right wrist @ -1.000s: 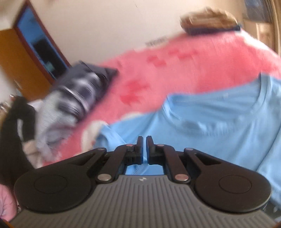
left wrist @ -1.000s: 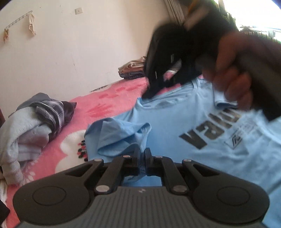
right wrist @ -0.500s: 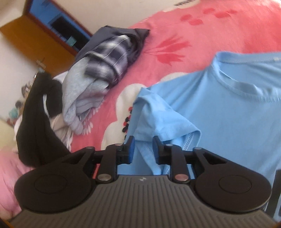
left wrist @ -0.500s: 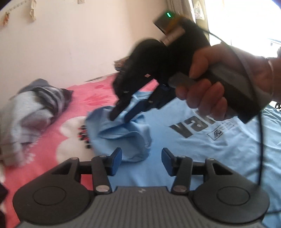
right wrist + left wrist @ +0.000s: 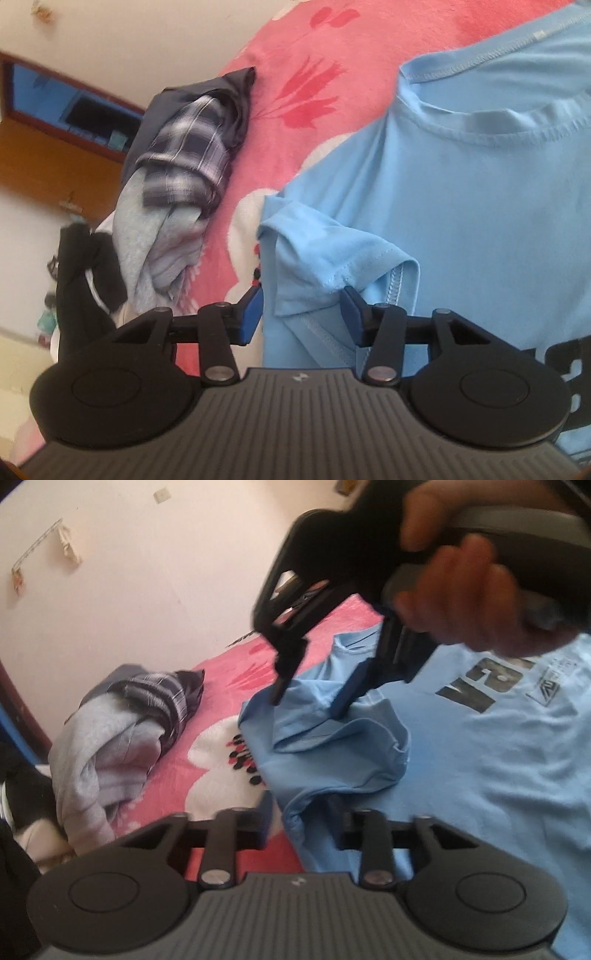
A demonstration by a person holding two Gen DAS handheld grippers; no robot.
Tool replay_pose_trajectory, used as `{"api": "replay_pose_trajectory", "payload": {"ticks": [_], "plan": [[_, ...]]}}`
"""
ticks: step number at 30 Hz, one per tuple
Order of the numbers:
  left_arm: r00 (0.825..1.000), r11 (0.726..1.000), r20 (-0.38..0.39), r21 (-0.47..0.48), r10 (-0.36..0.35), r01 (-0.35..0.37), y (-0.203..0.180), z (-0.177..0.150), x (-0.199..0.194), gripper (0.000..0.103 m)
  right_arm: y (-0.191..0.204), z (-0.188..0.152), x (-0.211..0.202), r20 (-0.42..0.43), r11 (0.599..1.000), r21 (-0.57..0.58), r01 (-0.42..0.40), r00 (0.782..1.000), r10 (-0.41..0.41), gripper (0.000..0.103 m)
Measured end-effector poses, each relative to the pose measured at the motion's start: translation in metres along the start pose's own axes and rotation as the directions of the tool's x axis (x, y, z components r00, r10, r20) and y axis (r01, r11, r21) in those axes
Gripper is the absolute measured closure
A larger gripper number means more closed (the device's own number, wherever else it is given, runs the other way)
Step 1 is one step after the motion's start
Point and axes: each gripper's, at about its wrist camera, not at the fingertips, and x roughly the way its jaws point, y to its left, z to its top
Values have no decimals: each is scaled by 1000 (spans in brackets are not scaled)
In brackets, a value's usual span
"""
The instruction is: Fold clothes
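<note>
My blue T-shirt (image 5: 480,775) lies flat on the pink blanket (image 5: 221,686). My right tongs (image 5: 303,306) are spread open, straddling the bunched sleeve (image 5: 332,258). My left tongs (image 5: 301,812) are also open at the shirt's side edge, gripping nothing; a clothes pile (image 5: 118,731) lies nearby
</note>
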Motion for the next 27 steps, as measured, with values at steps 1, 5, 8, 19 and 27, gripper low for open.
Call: {"api": "replay_pose_trajectory", "payload": {"ticks": [1,5,8,19,27], "plan": [[1000,1000,2,6,5,-5,-1,-1,1,96,-1,0,1,2,1000,20,-2,1000,2,57],[1000,1000,0,10,7,-7,-1,-4,1,98,-18,5,-14,117,988,134,-81,991,65,57],[1000,1000,-1,8,3,-3,-1,-8,-1,99,-33,10,-31,236,962,217,-167,965,115,57],[1000,1000,10,19,13,-14,-5,-13,1,98,18,27,-48,201,974,-210,79,979,-36,57],[1000,1000,15,1,6,-6,-3,-16,2,98,89,27,20,142,701,-673,235,972,-189,67]]}}
